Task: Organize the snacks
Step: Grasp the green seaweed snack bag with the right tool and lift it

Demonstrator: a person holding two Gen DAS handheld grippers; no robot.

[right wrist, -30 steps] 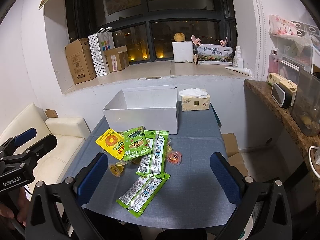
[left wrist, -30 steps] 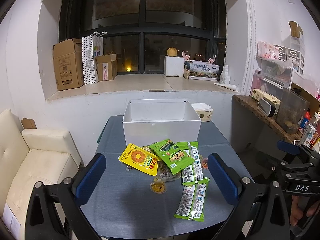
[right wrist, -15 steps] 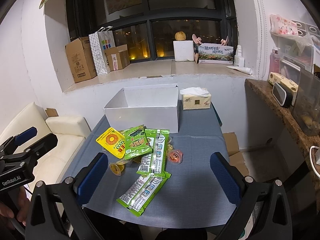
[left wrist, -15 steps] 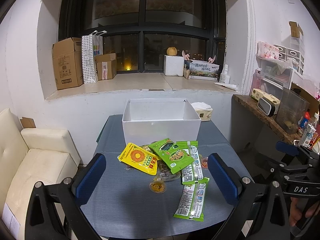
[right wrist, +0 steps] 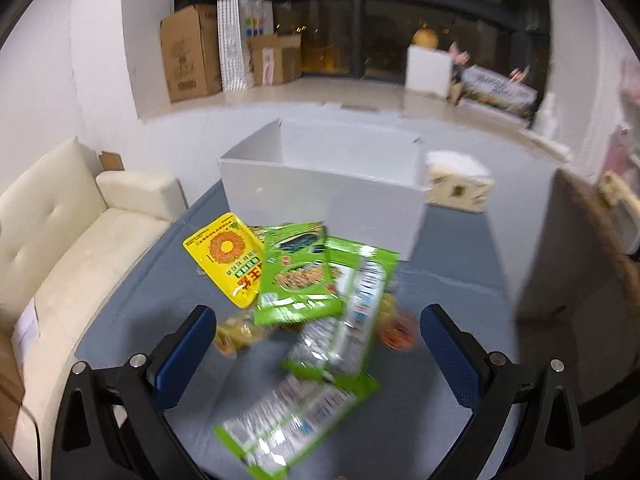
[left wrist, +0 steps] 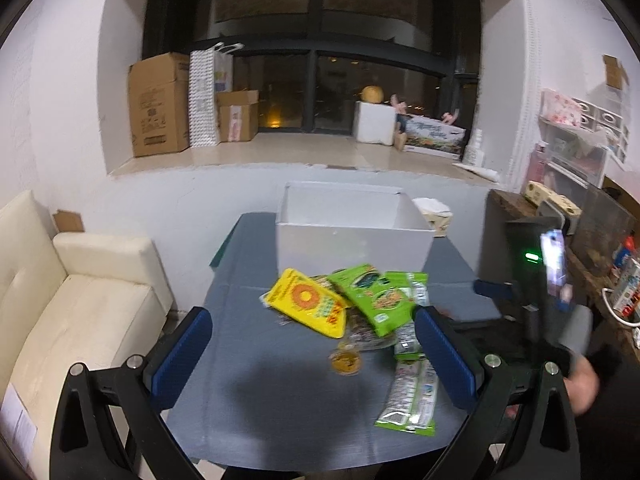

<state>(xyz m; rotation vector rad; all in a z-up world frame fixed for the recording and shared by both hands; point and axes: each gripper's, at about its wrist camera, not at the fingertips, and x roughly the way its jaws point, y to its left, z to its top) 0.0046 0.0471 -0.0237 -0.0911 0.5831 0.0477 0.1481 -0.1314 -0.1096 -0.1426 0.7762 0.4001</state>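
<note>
Loosely heaped mid-table, just before the white box (right wrist: pixel 320 196) at the far edge, lie snack packets (right wrist: pixel 296 276): light, crinkly, slippery film, probably best pinched at a sealed edge. Left gripper (left wrist: pixel 316 344) and right gripper (right wrist: pixel 316 344) hover spread and empty.

The snack packets (right wrist: pixel 296 276) lie heaped mid-table (right wrist: pixel 452 312), just in front of the open box (right wrist: pixel 320 196) at the far edge, a tissue box (right wrist: pixel 458 188) at its right.
</note>
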